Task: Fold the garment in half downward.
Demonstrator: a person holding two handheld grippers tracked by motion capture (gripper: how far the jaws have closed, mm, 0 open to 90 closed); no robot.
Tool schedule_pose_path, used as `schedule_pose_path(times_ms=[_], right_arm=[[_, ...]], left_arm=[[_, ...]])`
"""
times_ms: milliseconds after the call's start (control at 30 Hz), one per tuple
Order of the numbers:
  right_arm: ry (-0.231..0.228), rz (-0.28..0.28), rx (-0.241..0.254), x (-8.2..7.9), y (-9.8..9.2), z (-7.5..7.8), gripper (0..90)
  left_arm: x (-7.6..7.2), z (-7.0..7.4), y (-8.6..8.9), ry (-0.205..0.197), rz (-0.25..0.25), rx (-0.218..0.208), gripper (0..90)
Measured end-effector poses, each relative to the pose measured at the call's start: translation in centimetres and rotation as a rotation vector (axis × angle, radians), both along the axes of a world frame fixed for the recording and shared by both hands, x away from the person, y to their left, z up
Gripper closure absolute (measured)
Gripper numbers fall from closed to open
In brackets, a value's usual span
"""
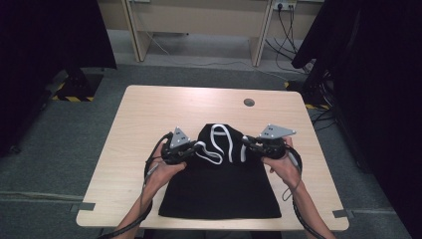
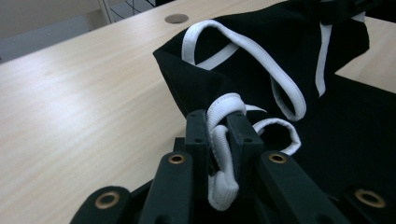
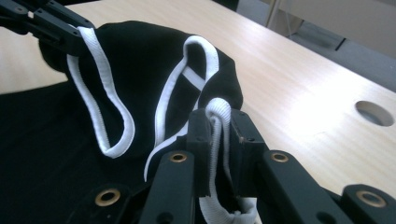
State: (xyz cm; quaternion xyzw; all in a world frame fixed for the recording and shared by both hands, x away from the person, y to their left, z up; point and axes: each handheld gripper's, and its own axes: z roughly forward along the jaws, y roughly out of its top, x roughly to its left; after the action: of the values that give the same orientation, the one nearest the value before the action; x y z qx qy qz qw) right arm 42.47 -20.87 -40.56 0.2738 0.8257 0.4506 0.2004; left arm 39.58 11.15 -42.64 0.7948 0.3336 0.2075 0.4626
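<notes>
While both grippers pinch white drawstring, step in hand judged: draw cord ends apart to cinch bag mouth.

Item 1: black drawstring bag, flat on table, near person's edge, mouth end raised toward grommet hole.
Item 2: left gripper, at bag mouth's left, jaws pressed on white drawstring.
Item 3: right gripper, at bag mouth's right, jaws clamped on cord loop.

Handling: pull level, evenly, both sides; keep pinch firm, cord slippery; watch slack loops over bag for snagging.
</notes>
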Motion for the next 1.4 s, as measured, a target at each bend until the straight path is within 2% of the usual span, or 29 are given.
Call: schedule_pose_path(times_ms=[167,300,400,567,767,867,933,1000,1067,1200,1267,1333,1400], right_arm=[[-0.014,0.032,0.003,-2.9,-0.3,-0.8,80.2],[0.004,0.044,0.011,-4.5,-0.7,-1.7,80.0],[0.036,0.039,0.004,-5.5,-1.0,-2.4,79.8],[0.093,0.024,-0.004,-6.7,-1.3,-3.5,79.3],[0.115,0.018,-0.005,-8.2,-2.1,-4.1,78.5],[0.111,0.014,-0.002,-8.7,-2.5,-4.3,78.4],[0.112,0.015,-0.007,-9.0,-2.8,-4.5,78.5],[0.114,0.014,-0.007,-9.2,-3.0,-4.7,78.6],[0.116,0.009,-0.002,-9.3,-3.2,-4.9,78.6],[0.112,0.009,0.009,-9.5,-3.5,-4.9,78.6],[0.110,0.013,0.006,-9.6,-3.5,-4.8,78.6],[0.107,0.010,0.005,-9.6,-3.6,-4.7,78.7],[0.105,0.009,0.011,-9.7,-3.8,-4.6,78.8]], left_arm=[[-2.5,-1.4,0.7,0.008,-0.032,0.008,79.2],[-4.2,-2.3,1.1,0.041,-0.061,0.005,78.8],[-5.0,-2.9,1.3,0.078,-0.070,0.004,77.4],[-5.9,-3.0,1.1,0.095,-0.073,0.010,73.1],[-7.0,-2.7,2.0,0.115,-0.077,-0.005,63.9],[-7.4,-2.2,2.3,0.126,-0.075,-0.033,53.1],[-7.6,-1.6,2.0,0.112,-0.068,-0.047,47.7],[-7.4,-1.3,1.4,0.111,-0.054,-0.047,38.1],[-7.1,-1.2,0.7,0.108,-0.052,-0.053,34.5],[-6.9,-2.1,-1.5,0.099,-0.072,-0.008,31.1],[-6.8,-2.5,-2.0,0.082,-0.059,0.024,34.3],[-6.7,-2.9,-2.0,0.051,-0.061,0.056,56.3],[-7.0,-3.0,-1.7,0.056,-0.079,0.071,71.8]])
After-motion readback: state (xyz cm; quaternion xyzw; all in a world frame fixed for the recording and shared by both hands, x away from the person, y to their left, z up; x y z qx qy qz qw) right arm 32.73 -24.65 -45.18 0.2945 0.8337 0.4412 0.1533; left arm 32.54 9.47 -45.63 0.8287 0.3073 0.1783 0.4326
